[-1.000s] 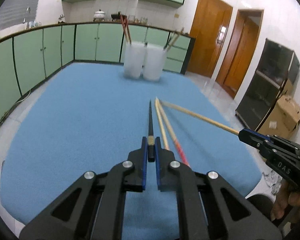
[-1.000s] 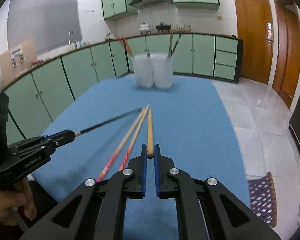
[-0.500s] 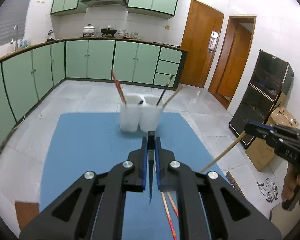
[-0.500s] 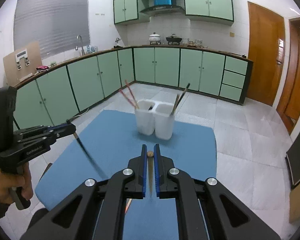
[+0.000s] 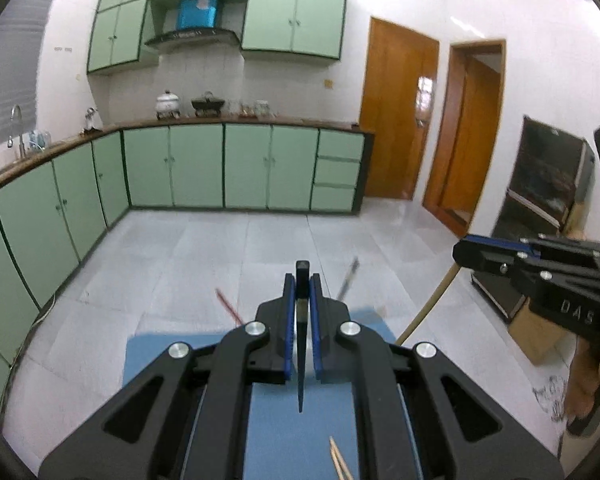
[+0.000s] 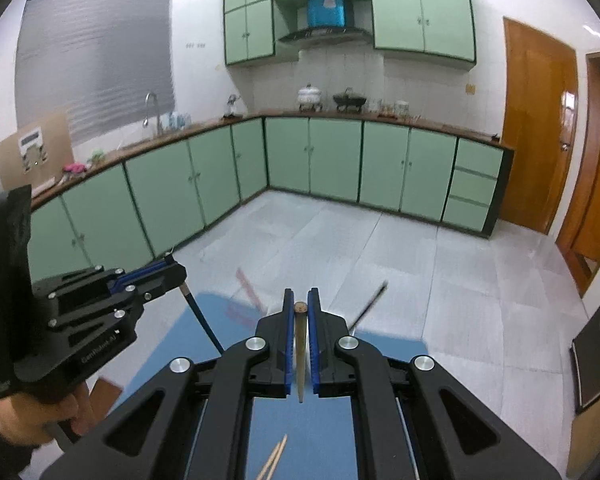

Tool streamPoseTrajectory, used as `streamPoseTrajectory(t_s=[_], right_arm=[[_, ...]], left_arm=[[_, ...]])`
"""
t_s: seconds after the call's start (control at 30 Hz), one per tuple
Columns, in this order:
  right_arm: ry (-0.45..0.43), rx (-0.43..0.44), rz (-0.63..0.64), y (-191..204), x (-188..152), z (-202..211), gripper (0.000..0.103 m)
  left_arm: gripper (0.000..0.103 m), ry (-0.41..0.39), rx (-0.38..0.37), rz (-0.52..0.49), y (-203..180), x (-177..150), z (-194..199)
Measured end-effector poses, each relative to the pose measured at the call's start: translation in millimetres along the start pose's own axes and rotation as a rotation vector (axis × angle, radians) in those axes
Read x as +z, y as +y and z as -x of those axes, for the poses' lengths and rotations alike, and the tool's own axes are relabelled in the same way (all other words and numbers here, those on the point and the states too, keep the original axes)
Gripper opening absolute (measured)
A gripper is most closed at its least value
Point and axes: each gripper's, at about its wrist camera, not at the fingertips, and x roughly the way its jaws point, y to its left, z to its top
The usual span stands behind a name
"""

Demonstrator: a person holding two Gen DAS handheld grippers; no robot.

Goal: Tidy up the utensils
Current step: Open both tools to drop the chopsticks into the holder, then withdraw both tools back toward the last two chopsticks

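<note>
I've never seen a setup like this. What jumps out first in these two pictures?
Each handheld gripper pinches a single chopstick upright, tip down over the blue mat: the left gripper a black chopstick, the right gripper a pale wooden chopstick. Behind stretches a kitchen lined with mint-green cabinets.

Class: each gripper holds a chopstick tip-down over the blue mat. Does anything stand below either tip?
Nothing visible does. The left gripper shuts on the black chopstick, the right gripper on the wooden chopstick, tips over bare blue mat. Two loose chopsticks lie nearer, clear of both. Whatever sits behind the gripper bodies is hidden.
</note>
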Motion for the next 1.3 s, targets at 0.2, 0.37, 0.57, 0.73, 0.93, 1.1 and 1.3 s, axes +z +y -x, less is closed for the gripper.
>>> streamPoseTrajectory(t_s=[0.2, 0.37, 0.57, 0.73, 0.93, 1.1, 1.3], right_arm=[[-0.055, -0.055, -0.023, -20.5, 35.1, -44.5, 0.006], [-0.006, -0.087, -0.046, -40.0, 16.3, -101.0, 0.006], [0.098, -0.077, -0.058, -52.3, -24.5, -149.7, 0.007], [0.051, -0.072, -0.087, -58.2, -36.2, -129.6, 0.017], [-0.063, -0.057, -0.055, -48.2, -89.7, -42.9, 0.026], [-0.015, -0.032, -0.035, -13.0, -228.1, 16.6, 0.028], [0.156, 0.012, -0.06, 42.7, -378.9, 33.4, 0.031]], left_arm=[[0.006, -0.087, 0.073, 0.02, 10.6, 38.4, -40.6], [0.006, -0.1, 0.114, 0.034, 19.9, 33.1, -87.1], [0.007, -0.001, 0.088, 0.034, 25.2, -4.9, -128.5], [0.046, 0.019, 0.084, 0.039, 32.1, -25.9, -114.5], [0.066, 0.011, 0.036, 0.016, 29.7, -64.8, -40.9], [0.08, 0.041, 0.071, -0.042, 13.8, -154.1, 20.5], [0.086, 0.186, 0.079, 0.034, -3.6, -288.6, 68.2]])
